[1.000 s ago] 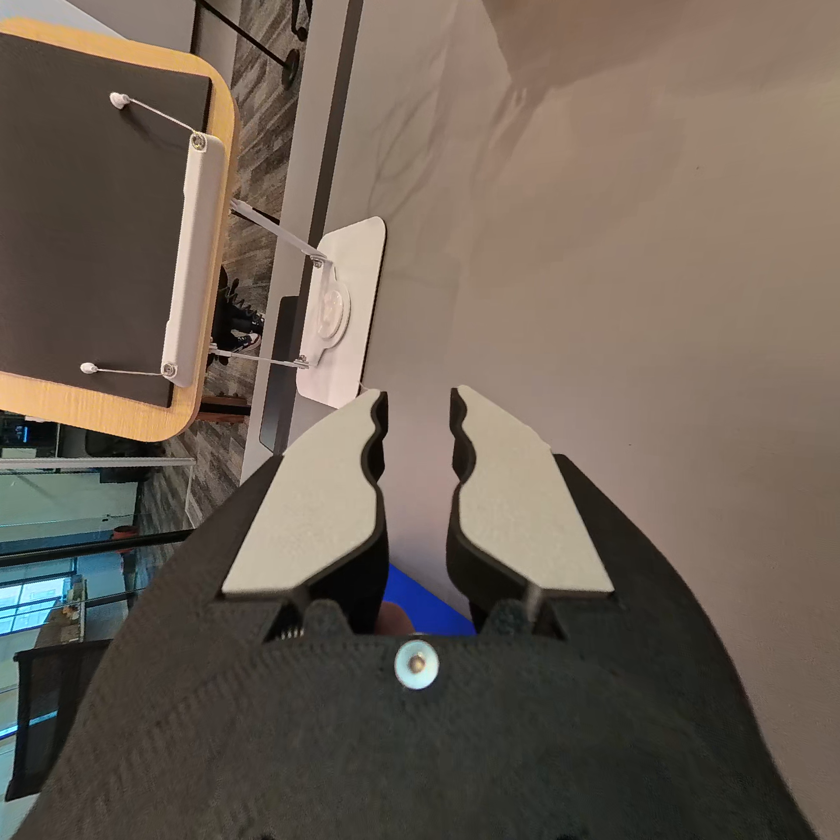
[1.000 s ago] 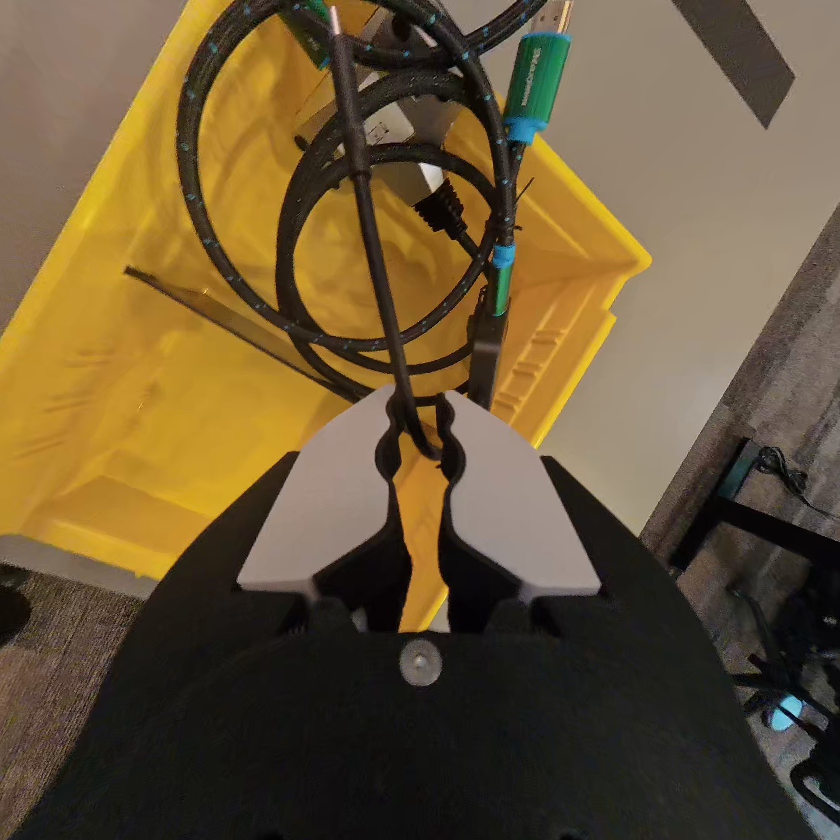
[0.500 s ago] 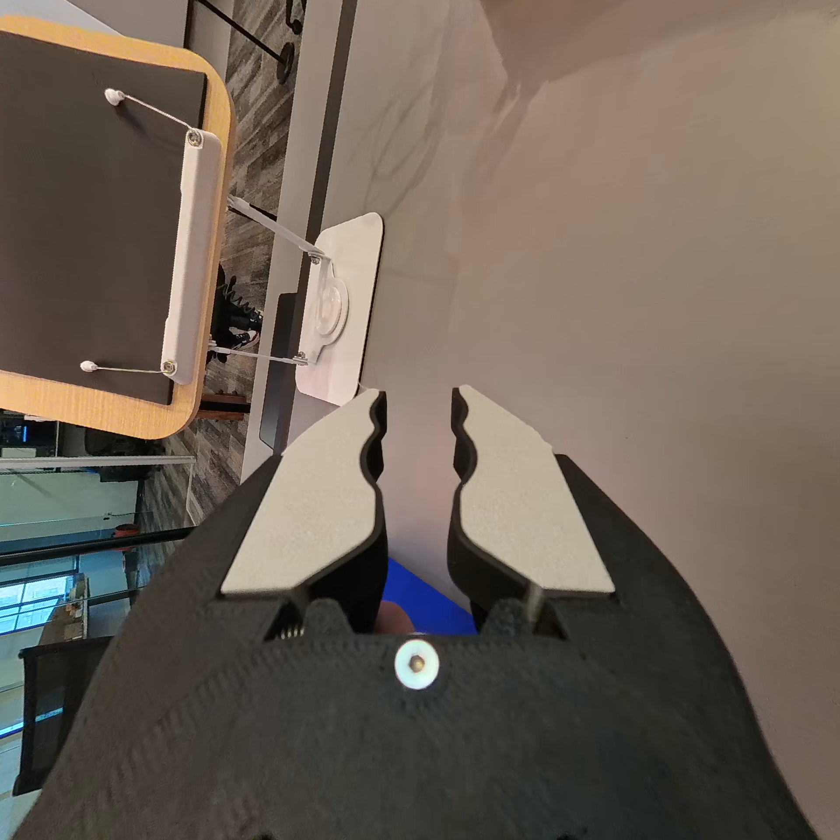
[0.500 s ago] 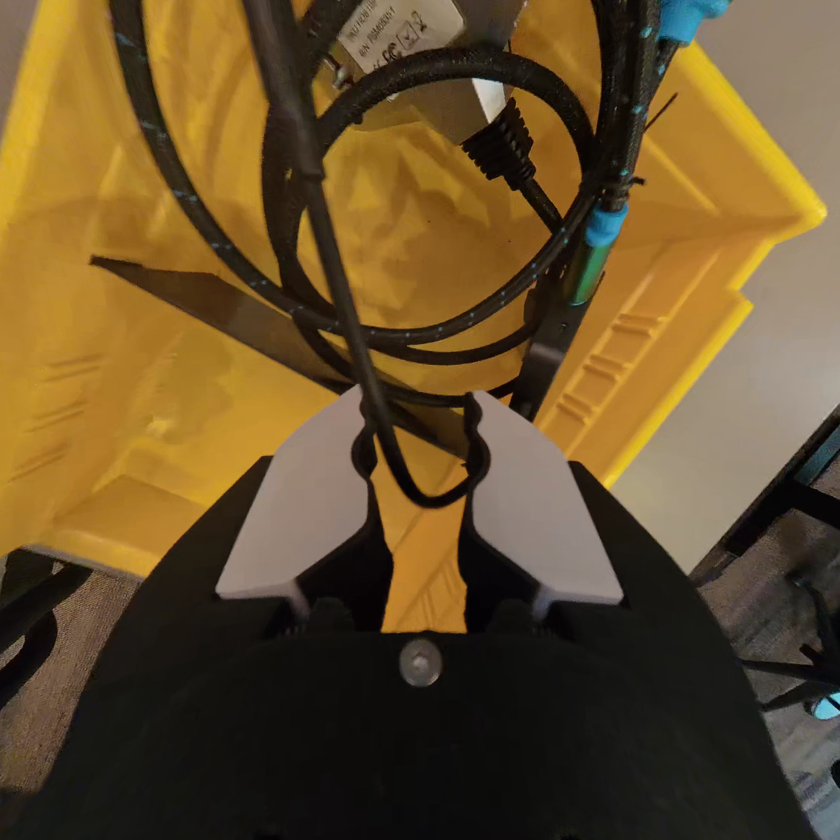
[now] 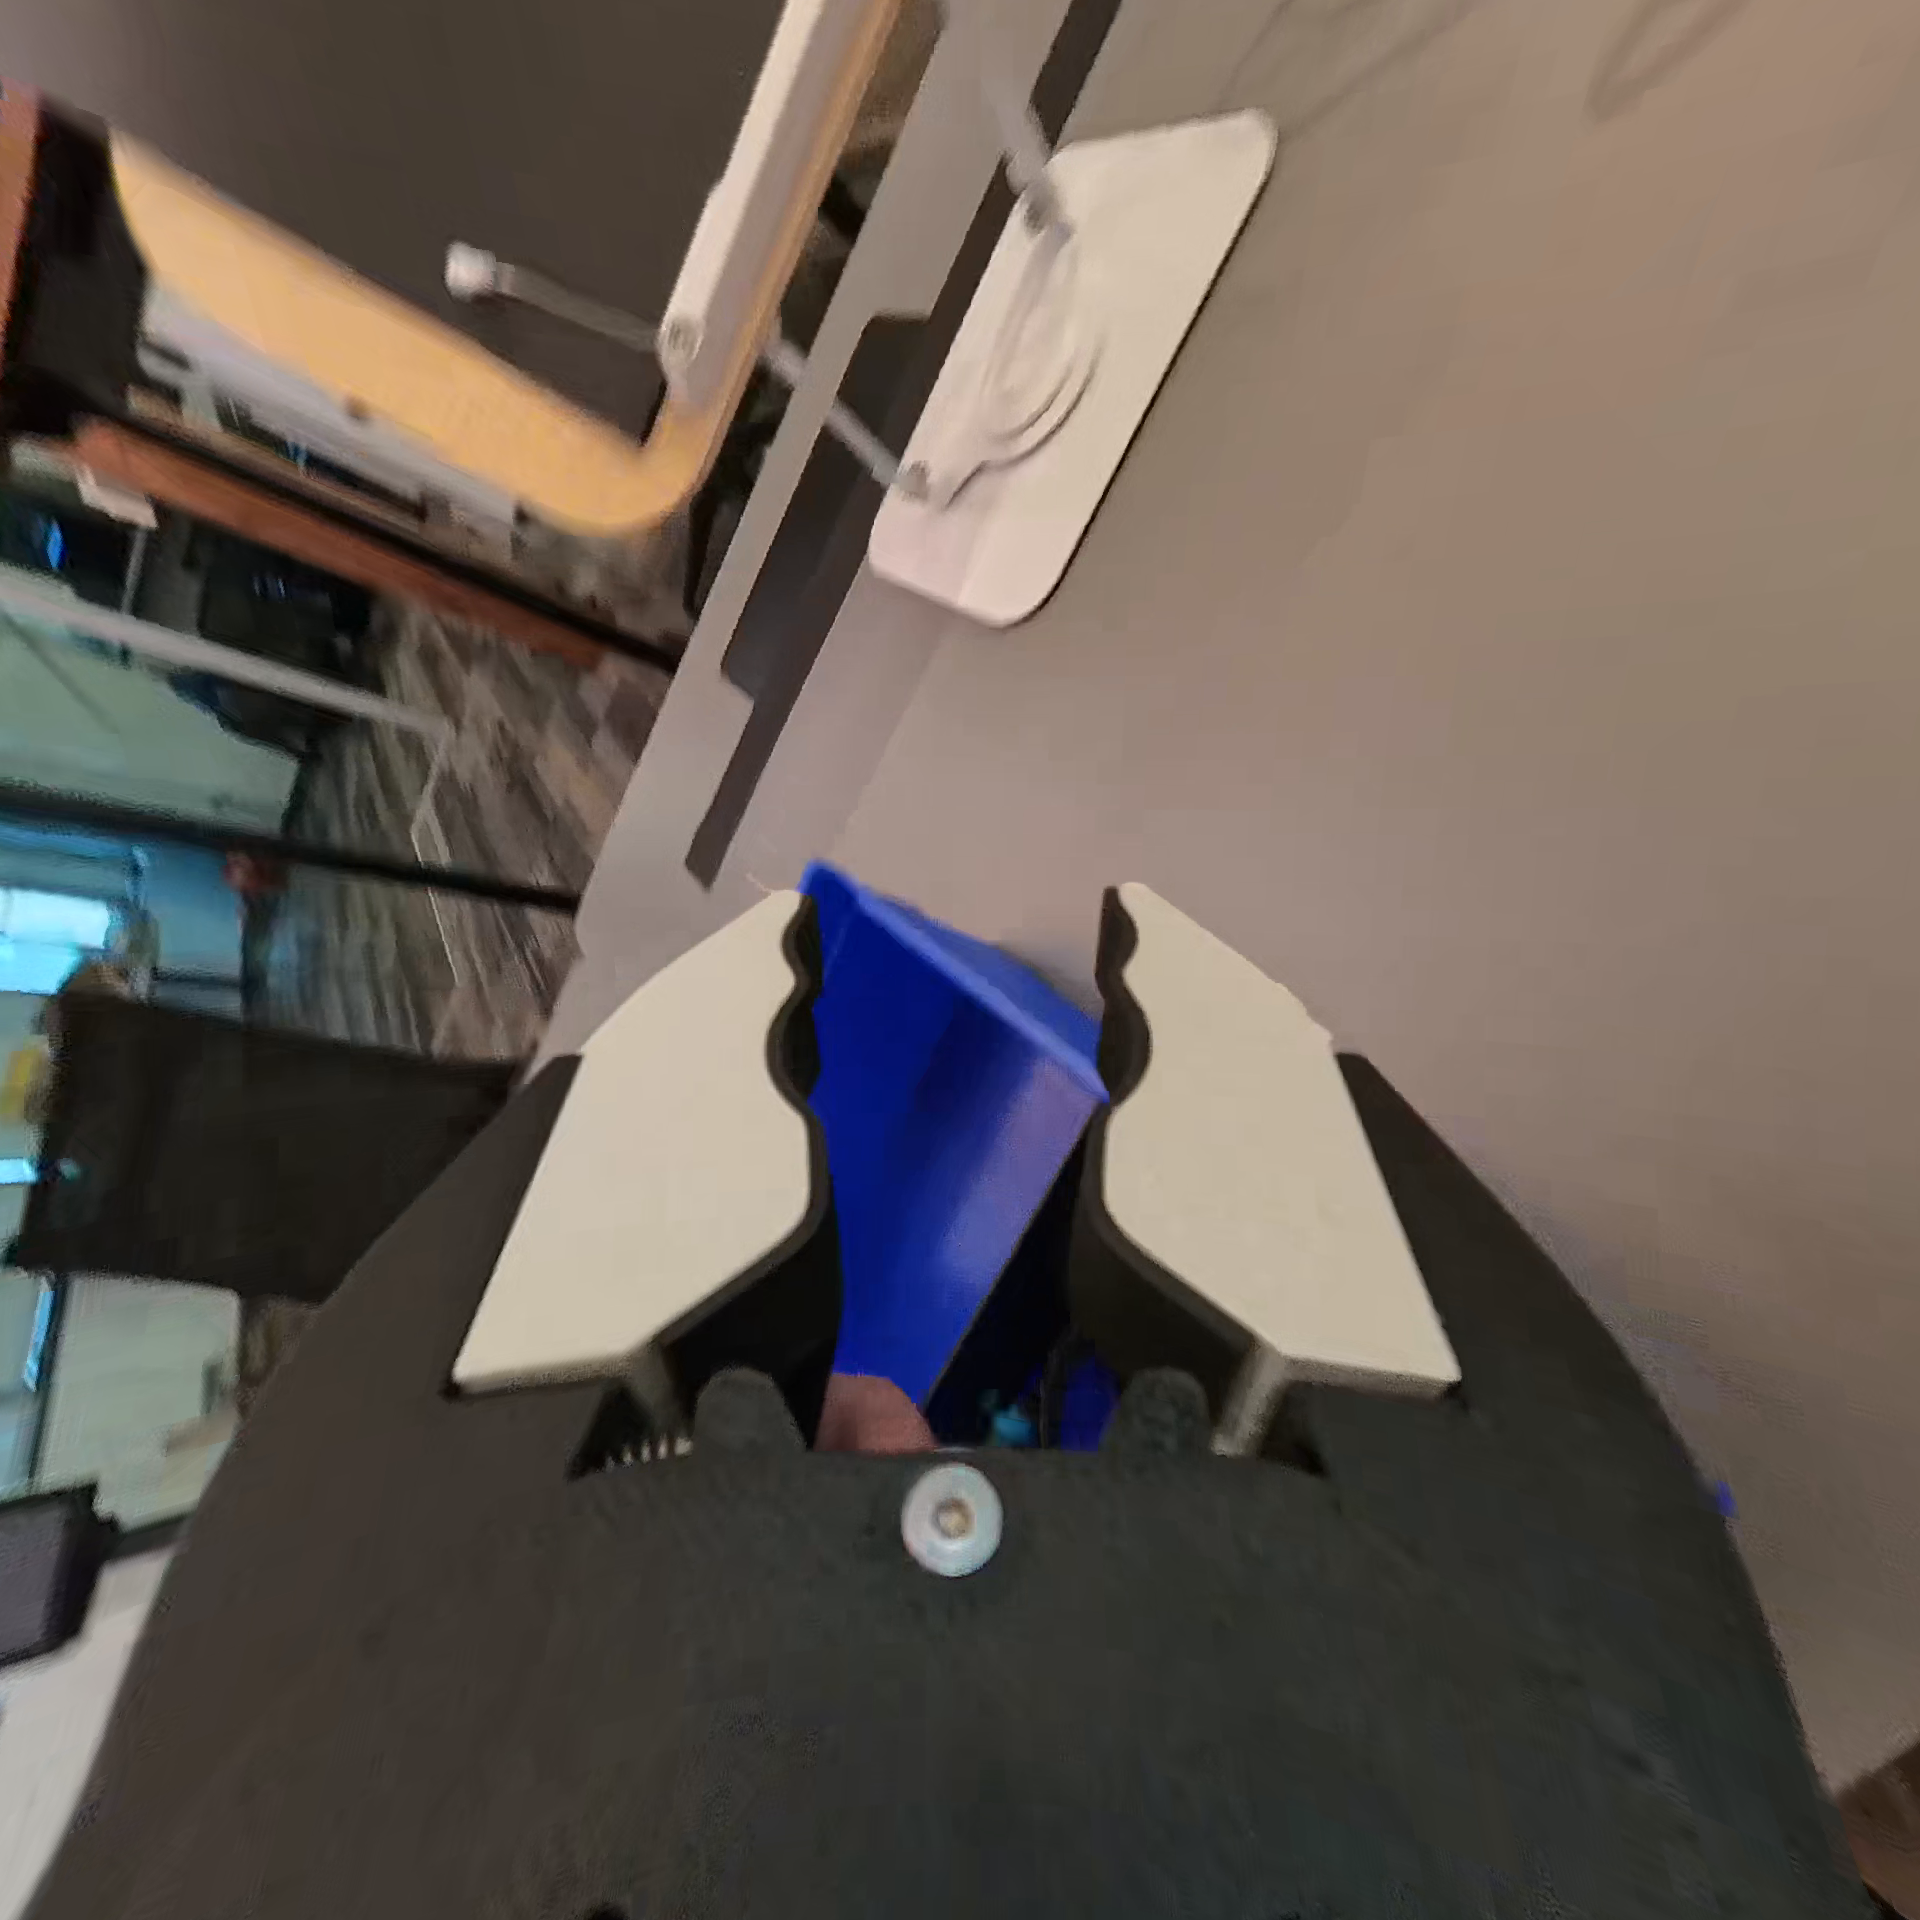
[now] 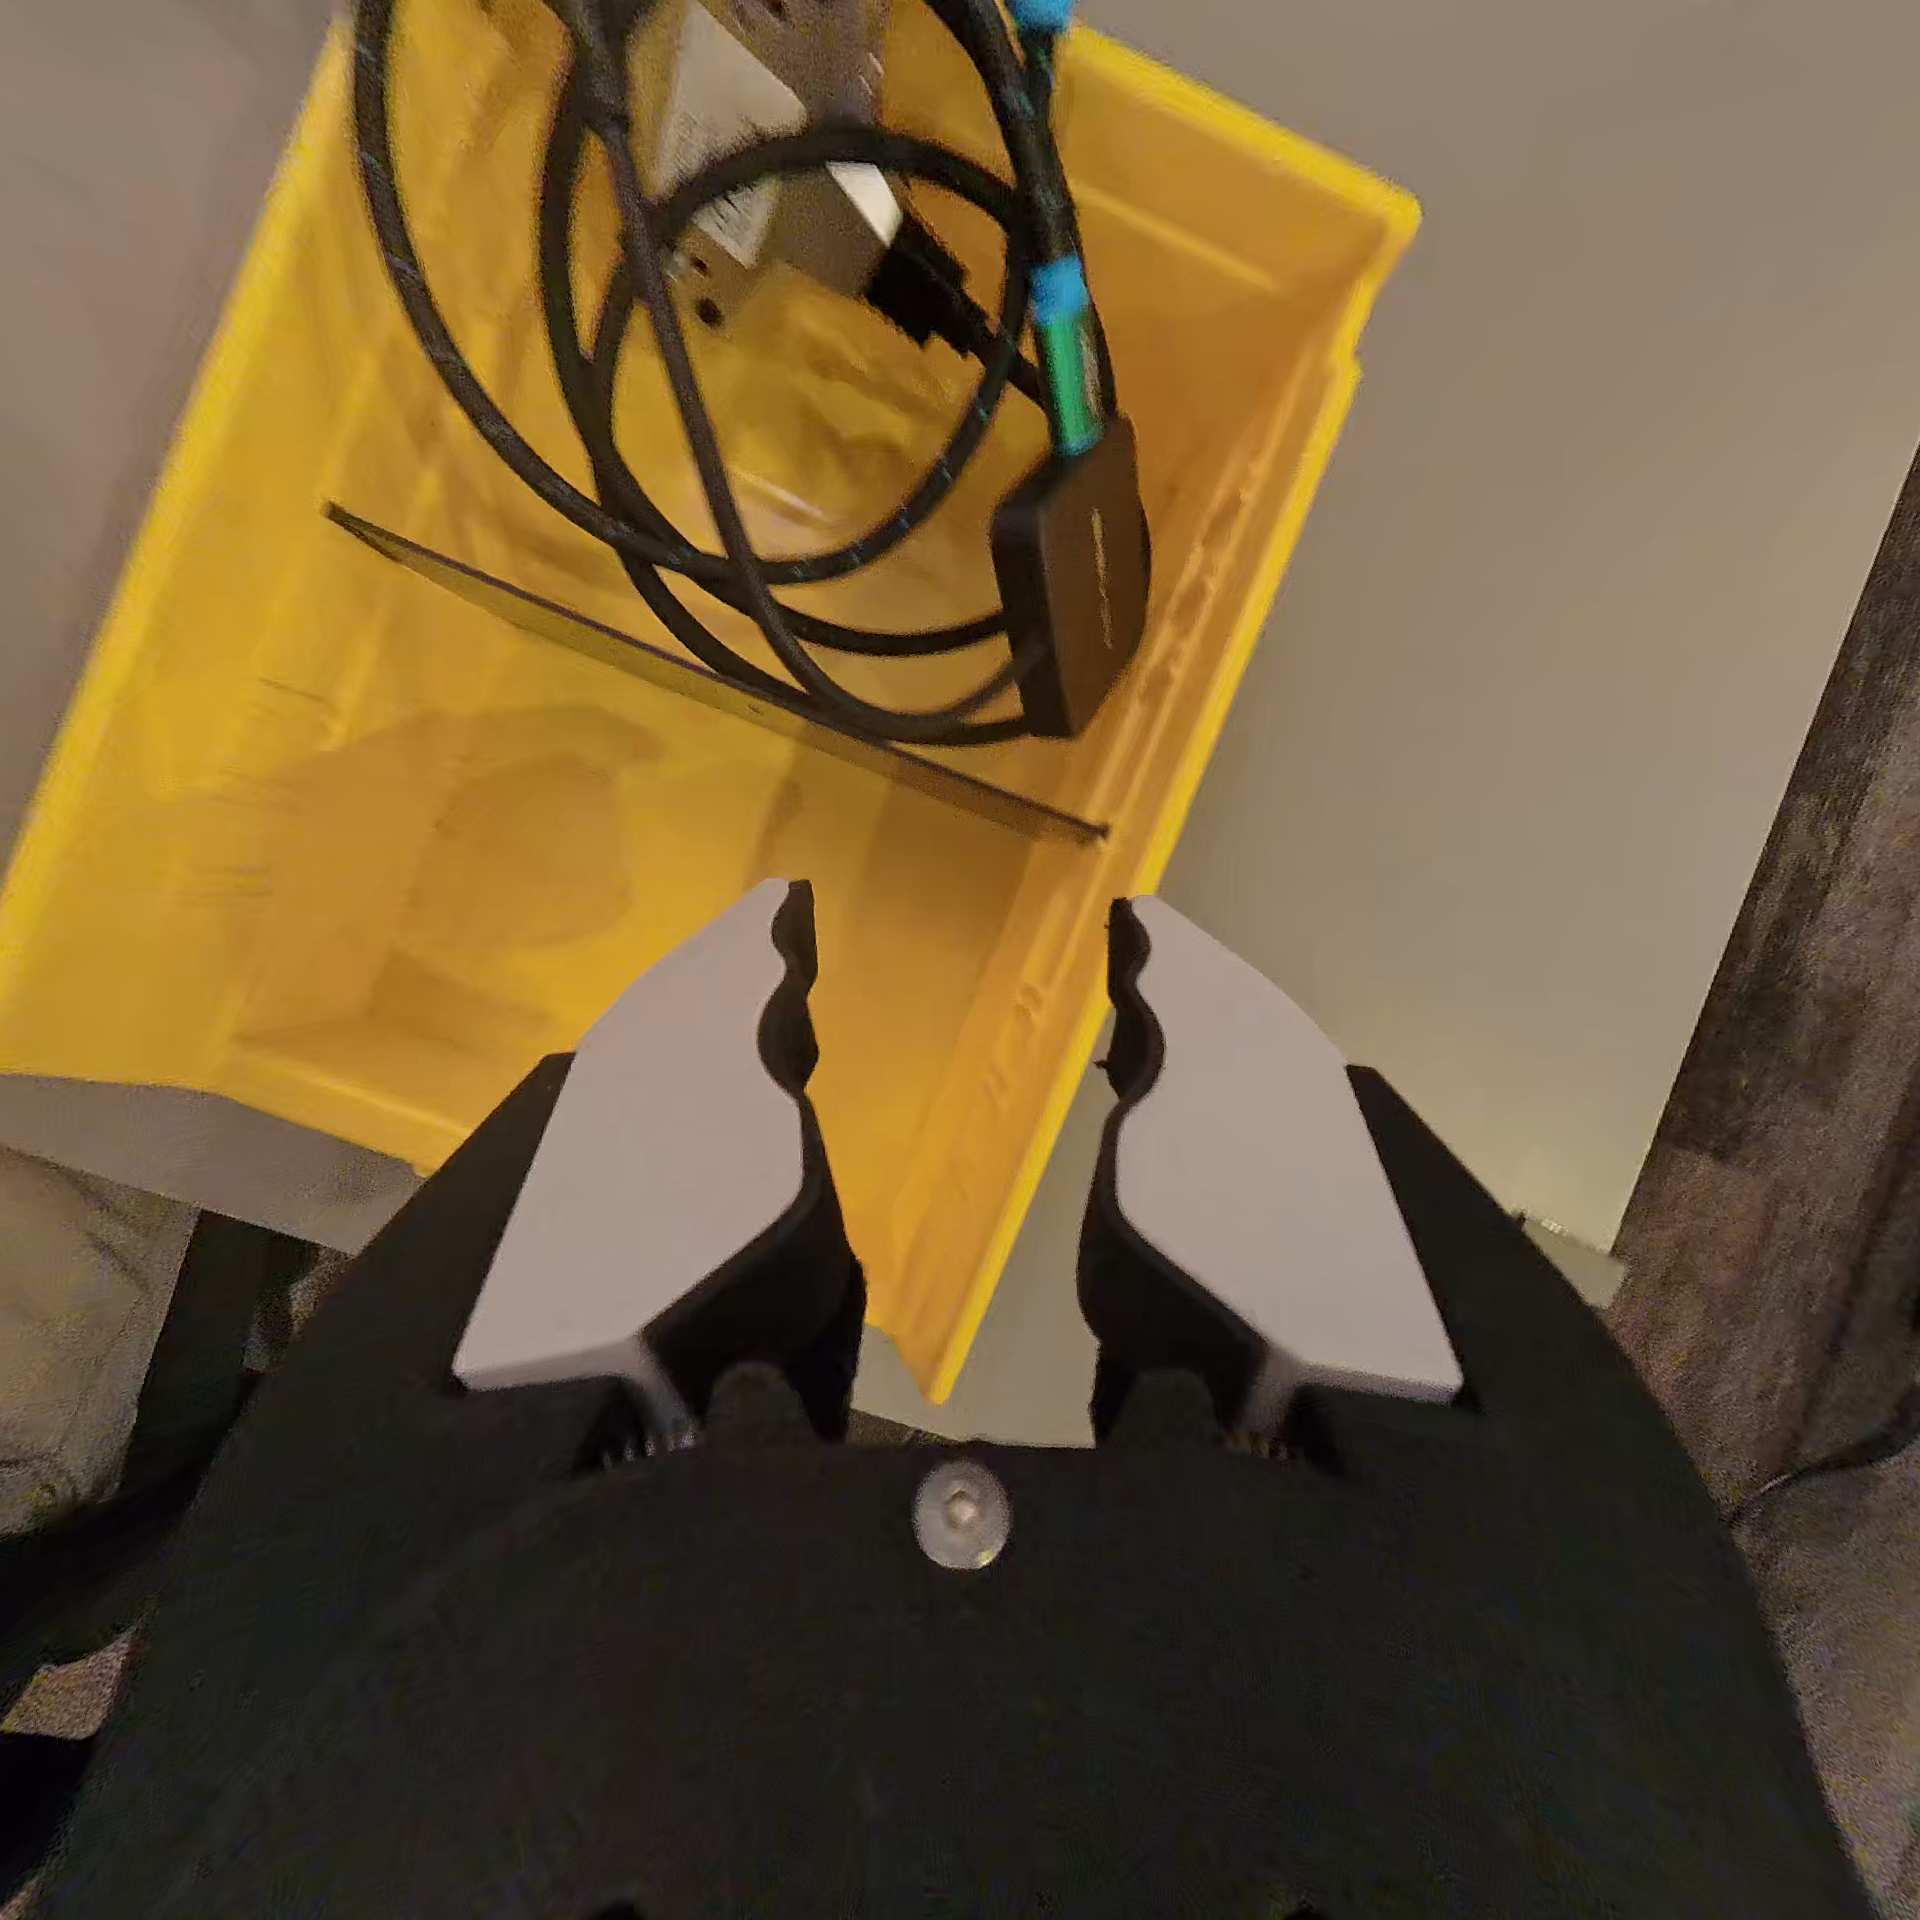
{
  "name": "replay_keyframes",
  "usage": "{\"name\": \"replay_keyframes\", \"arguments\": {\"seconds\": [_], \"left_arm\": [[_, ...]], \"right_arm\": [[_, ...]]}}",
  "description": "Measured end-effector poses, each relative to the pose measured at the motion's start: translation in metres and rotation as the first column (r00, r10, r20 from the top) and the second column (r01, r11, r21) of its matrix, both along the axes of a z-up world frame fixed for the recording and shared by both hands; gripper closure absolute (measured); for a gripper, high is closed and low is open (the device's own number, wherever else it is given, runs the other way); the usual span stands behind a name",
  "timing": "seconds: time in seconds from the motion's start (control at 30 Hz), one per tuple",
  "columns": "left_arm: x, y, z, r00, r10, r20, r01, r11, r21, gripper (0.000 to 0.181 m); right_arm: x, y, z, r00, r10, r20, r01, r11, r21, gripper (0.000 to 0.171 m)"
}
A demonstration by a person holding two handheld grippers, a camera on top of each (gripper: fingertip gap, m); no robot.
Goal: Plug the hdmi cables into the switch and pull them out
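Note:
In the right wrist view, coiled black braided HDMI cables [image 6: 665, 488] lie in a yellow bin [image 6: 1226, 727]. A small black switch box [image 6: 1081, 592] leans on the bin's right wall, with a green plug [image 6: 1070, 384] at its upper end. A silver box [image 6: 769, 208] lies under the coils. My right gripper [image 6: 961, 904] is open and empty, above the bin's near part and short of the cables. My left gripper [image 5: 956, 904] is open and empty, with a blue bin [image 5: 935, 1091] showing between its fingers.
A thin black divider strip [image 6: 707, 675] crosses the yellow bin. In the left wrist view a white stand base [image 5: 1070, 364] sits on the grey table [image 5: 1507, 831], with its arm holding a wood-edged board [image 5: 416, 384] beyond the edge. Carpet floor [image 6: 1818, 935] lies right of the table. The green plug [image 6: 1070, 384] sits 12 centimeters or so from the ends of my right fingers.
My right gripper has opened, let go of the thin black cable and drawn back; the cables now lie in the yellow bin. My left gripper has opened wider and swung toward the blue bin.

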State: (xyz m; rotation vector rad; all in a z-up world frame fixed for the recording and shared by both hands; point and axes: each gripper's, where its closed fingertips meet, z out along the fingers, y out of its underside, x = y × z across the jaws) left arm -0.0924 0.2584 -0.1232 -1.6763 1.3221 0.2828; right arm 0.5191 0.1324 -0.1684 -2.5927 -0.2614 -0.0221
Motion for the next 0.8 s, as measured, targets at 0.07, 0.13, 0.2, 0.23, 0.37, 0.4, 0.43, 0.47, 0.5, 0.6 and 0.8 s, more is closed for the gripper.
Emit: {"name": "replay_keyframes", "arguments": {"seconds": [0.07,0.13,0.2,0.23,0.37,0.4,0.43,0.47,0.5,0.6,0.8], "left_arm": [[-0.035,0.004,-0.003,0.996,0.089,0.011,-0.089,0.996,-0.027,0.125],[-0.075,0.007,-0.009,0.982,0.19,-0.009,-0.19,0.981,-0.042,0.125],[-0.115,0.005,-0.022,0.958,0.285,-0.016,-0.285,0.953,-0.105,0.122],[-0.134,0.004,-0.027,0.942,0.334,-0.012,-0.333,0.935,-0.123,0.119],[-0.201,-0.005,-0.05,0.865,0.502,0.021,-0.485,0.845,-0.222,0.107],[-0.214,-0.008,-0.056,0.846,0.533,0.027,-0.51,0.823,-0.248,0.106],[-0.224,-0.01,-0.063,0.831,0.555,0.03,-0.528,0.805,-0.27,0.106],[-0.231,-0.014,-0.071,0.826,0.563,0.034,-0.529,0.795,-0.298,0.104],[-0.235,-0.017,-0.078,0.823,0.566,0.036,-0.526,0.786,-0.323,0.103],[-0.246,-0.025,-0.099,0.811,0.584,0.043,-0.525,0.757,-0.39,0.103],[-0.242,-0.028,-0.13,0.803,0.592,0.068,-0.482,0.713,-0.509,0.15]], "right_arm": [[0.011,-0.011,-0.014,0.999,-0.037,-0.01,0.036,0.999,-0.024,0.117],[0.018,-0.02,-0.027,0.998,-0.055,-0.025,0.054,0.998,-0.045,0.118],[0.023,-0.027,-0.04,0.997,-0.065,-0.049,0.061,0.995,-0.077,0.119],[0.023,-0.029,-0.047,0.996,-0.063,-0.064,0.056,0.994,-0.096,0.118],[0.015,-0.034,-0.065,0.99,-0.038,-0.133,0.019,0.989,-0.144,0.121],[0.013,-0.034,-0.068,0.989,-0.034,-0.146,0.012,0.988,-0.154,0.125],[0.011,-0.035,-0.072,0.989,-0.031,-0.146,0.005,0.985,-0.173,0.128],[0.01,-0.037,-0.077,0.99,-0.023,-0.139,-0.005,0.98,-0.196,0.13],[0.009,-0.039,-0.081,0.992,-0.018,-0.129,-0.011,0.975,-0.22,0.132],[0.012,-0.042,-0.085,0.994,-0.028,-0.103,0.002,0.969,-0.247,0.145],[0.012,-0.041,-0.085,0.994,-0.053,-0.092,0.029,0.967,-0.252,0.149]]}}
